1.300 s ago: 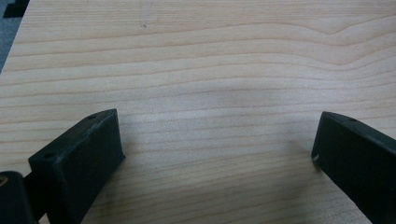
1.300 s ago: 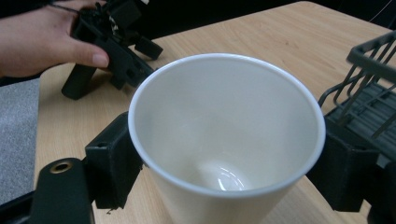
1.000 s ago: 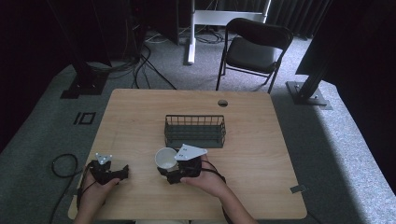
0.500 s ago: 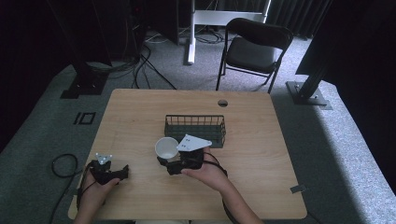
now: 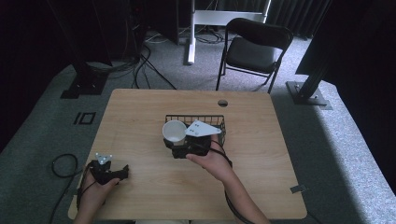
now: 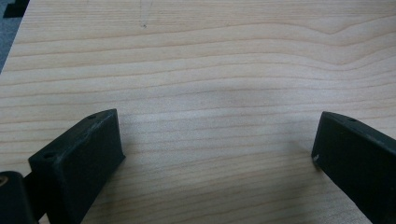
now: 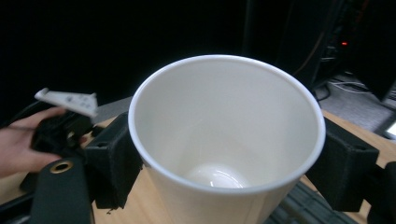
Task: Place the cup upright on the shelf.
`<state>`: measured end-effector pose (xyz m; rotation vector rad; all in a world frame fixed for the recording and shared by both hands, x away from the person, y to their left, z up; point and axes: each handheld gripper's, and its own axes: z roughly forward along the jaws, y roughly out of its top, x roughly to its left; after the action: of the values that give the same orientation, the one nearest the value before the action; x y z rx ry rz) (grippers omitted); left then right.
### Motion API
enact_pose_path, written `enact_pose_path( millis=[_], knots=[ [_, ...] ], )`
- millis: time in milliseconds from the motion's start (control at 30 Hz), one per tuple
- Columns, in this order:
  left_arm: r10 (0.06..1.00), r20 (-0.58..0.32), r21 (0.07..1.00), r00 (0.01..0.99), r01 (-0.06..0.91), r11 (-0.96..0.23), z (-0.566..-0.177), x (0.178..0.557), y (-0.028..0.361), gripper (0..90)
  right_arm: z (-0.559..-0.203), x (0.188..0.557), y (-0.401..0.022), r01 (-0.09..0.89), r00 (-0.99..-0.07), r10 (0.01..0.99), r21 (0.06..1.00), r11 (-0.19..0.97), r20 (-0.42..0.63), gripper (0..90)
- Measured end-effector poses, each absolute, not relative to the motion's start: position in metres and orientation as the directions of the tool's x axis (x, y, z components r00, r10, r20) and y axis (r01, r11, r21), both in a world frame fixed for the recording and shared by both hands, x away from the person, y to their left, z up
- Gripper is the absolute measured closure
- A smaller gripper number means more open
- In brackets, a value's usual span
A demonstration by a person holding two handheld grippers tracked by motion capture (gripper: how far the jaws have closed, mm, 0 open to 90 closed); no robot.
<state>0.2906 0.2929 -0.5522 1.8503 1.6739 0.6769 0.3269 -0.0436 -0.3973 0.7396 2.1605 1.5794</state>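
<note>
A white paper cup [image 5: 174, 131] is held off the wooden table [image 5: 135, 112], tilted, right beside the near left corner of a black wire basket [image 5: 196, 116]. My right gripper [image 5: 176, 140] is shut on it. In the right gripper view the cup [image 7: 224, 140] is empty and open toward the camera, with one black jaw pressed on each side of its wall [image 7: 229, 163]. My left gripper [image 5: 120, 172] rests low at the table's front left, held by a hand. Its jaws [image 6: 215, 158] stand wide open over bare wood with nothing between them.
A cable hole [image 5: 222, 102] lies in the table behind the basket. A black folding chair [image 5: 252, 46] stands beyond the far edge. A cable loop [image 5: 60, 165] lies on the floor at the left. Bare wood stretches across the table's right half [image 5: 261, 154].
My right gripper has carried the cup up and away from the person, from the table's middle to the basket's near left corner. The left gripper has stayed put.
</note>
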Motion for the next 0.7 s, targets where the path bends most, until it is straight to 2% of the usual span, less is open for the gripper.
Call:
enact_pose_path(
  millis=[400, 700],
  knots=[
    [0.995, 0.005, 0.691, 0.098, 0.719, -0.074, -0.552, 0.291, 0.293, 2.1, -0.391, 0.353, -0.066, 0.215, -0.694, 0.72, 0.955, 0.204, 0.003, 19.7],
    [0.995, 0.004, 0.692, 0.098, 0.718, -0.074, -0.552, 0.291, 0.293, 2.0, -0.399, 0.375, -0.08, 0.24, -0.562, 0.827, 0.951, 0.196, -0.028, 19.8]
  ],
)
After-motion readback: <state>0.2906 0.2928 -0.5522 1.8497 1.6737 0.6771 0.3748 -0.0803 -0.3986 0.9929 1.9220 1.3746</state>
